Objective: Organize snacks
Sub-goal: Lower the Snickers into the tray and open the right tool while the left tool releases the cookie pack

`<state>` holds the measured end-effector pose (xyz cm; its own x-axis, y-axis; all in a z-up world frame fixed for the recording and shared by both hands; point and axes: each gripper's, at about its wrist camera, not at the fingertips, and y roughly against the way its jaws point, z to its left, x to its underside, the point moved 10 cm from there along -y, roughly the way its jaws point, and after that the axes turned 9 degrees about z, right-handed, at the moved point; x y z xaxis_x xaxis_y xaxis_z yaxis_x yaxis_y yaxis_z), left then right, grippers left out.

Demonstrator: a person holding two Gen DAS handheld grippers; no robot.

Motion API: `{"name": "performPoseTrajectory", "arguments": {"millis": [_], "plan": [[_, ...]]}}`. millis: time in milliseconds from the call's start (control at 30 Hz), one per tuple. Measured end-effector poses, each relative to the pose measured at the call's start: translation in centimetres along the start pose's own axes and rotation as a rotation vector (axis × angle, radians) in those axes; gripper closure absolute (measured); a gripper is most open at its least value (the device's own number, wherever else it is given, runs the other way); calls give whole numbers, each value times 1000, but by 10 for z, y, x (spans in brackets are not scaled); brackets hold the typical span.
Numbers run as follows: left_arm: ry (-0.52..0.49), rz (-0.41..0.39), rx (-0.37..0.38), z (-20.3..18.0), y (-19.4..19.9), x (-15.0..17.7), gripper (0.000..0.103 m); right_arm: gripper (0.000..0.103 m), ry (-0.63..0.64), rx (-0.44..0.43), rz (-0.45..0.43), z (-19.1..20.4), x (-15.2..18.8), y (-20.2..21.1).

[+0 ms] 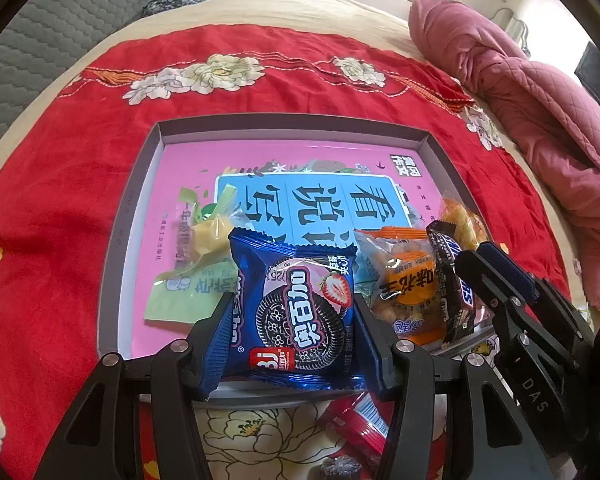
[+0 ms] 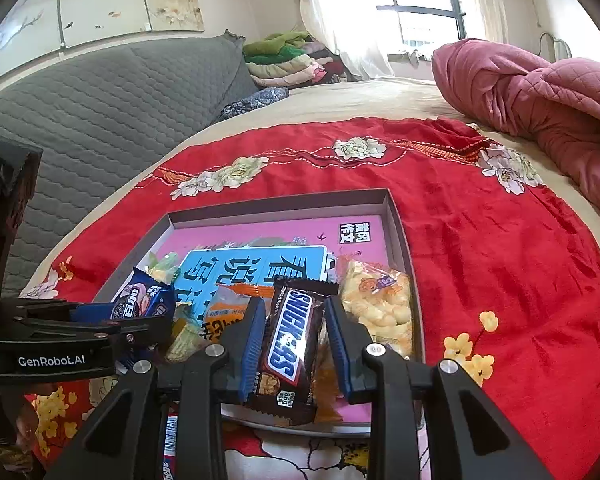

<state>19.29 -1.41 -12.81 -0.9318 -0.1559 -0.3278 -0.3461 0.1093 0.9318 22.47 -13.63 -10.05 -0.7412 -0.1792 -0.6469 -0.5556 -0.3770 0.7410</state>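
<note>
A blue Oreo packet point(image 1: 296, 312) stands upright over the front rim of the grey tray point(image 1: 292, 124), with my left gripper point(image 1: 292, 304) shut on its sides. To its right, my right gripper point(image 2: 294, 312) is shut on a brown Snickers bar point(image 2: 292, 336), which stands on end just inside the tray's front edge. In the tray lie a green packet point(image 1: 188, 288), a yellow candy point(image 1: 210, 236), an orange peanut packet point(image 1: 404, 280) and a bag of pale puffs point(image 2: 380, 304), all on a pink book point(image 1: 180, 168).
The tray sits on a red floral cloth point(image 1: 60, 240) spread on a bed. A red packet point(image 1: 356, 416) and a dark wrapped sweet point(image 1: 340, 466) lie on the cloth in front of the tray. A pink quilt point(image 2: 540, 92) is bunched at the right, a grey padded headboard point(image 2: 100, 112) at the left.
</note>
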Motion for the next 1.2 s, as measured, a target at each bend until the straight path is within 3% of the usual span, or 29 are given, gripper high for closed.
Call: {"name": "performPoseTrajectory", "arguments": {"millis": [100, 233, 1200], "plan": [[0, -1, 0, 0, 0, 0, 46, 71, -5, -1, -6, -1, 0, 2], [1, -2, 0, 0, 0, 0, 46, 62, -25, -16, -8, -3, 0, 4], [-6, -44, -14, 0, 26, -5, 43, 52, -61, -54, -21, -6, 1, 20]]}}
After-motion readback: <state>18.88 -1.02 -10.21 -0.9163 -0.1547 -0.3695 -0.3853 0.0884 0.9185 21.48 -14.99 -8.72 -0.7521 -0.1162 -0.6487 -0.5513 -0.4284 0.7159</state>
